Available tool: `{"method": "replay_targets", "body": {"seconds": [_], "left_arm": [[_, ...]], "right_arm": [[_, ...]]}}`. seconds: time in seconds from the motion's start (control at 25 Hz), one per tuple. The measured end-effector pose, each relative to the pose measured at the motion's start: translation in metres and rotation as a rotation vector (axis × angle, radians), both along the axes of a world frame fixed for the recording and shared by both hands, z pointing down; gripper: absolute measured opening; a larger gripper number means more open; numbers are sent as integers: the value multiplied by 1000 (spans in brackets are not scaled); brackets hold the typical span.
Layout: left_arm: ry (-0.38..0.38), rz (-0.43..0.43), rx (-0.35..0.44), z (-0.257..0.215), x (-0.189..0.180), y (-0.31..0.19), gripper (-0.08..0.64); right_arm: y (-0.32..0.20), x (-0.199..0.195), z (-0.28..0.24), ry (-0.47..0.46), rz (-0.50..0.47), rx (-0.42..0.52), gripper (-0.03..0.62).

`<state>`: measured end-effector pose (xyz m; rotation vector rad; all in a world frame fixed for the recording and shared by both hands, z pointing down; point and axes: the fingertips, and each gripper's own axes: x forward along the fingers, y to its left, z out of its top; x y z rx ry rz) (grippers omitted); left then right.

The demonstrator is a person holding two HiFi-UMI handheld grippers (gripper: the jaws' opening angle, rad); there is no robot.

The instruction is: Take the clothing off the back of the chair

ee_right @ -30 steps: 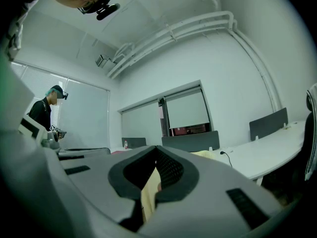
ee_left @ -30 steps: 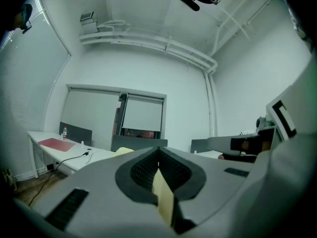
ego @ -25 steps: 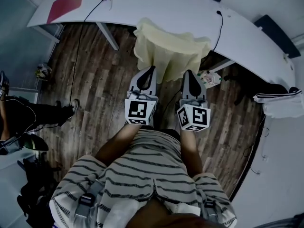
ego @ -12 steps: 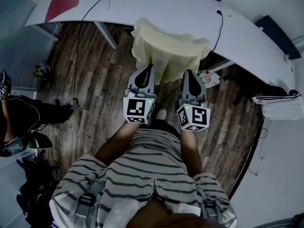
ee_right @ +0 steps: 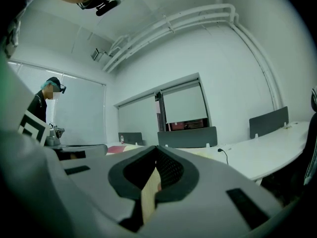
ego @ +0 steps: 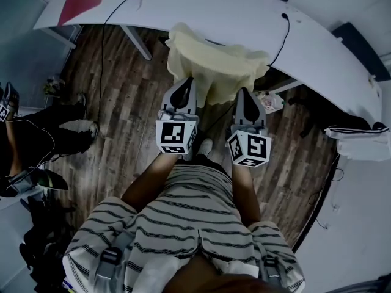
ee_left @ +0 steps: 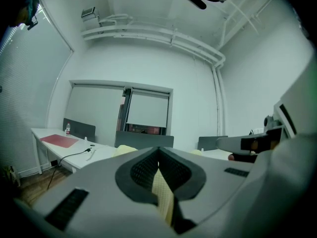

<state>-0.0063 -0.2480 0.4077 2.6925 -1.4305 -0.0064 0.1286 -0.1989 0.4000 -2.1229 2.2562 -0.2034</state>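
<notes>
With the left hand-held gripper and right hand-held gripper each clamped on the pale yellow fabric garment (hanging beside the white curved tabletop), I'd lift both evenly to avoid snagging.

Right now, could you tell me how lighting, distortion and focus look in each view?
Head view: dim and bluish, corners darkened, the white desk bowed by the lens. Left gripper view: fisheye with black corners, ceiling pipes curved, the left tongs soft up close. Right gripper view: same fisheye, evenly lit, right tongs blurred.
</notes>
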Motion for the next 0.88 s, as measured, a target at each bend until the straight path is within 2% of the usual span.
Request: {"method": "replay_targets", "body": {"seconds": [0.68, 0.88], "left_arm": [[-24, 7, -88, 18, 12, -52, 26], [-21, -8, -90, 21, 13, -63, 47]], "right_arm": [[-47, 18, 21, -18, -41, -61, 21], [-56, 25, 29, -27, -34, -84, 103]]}}
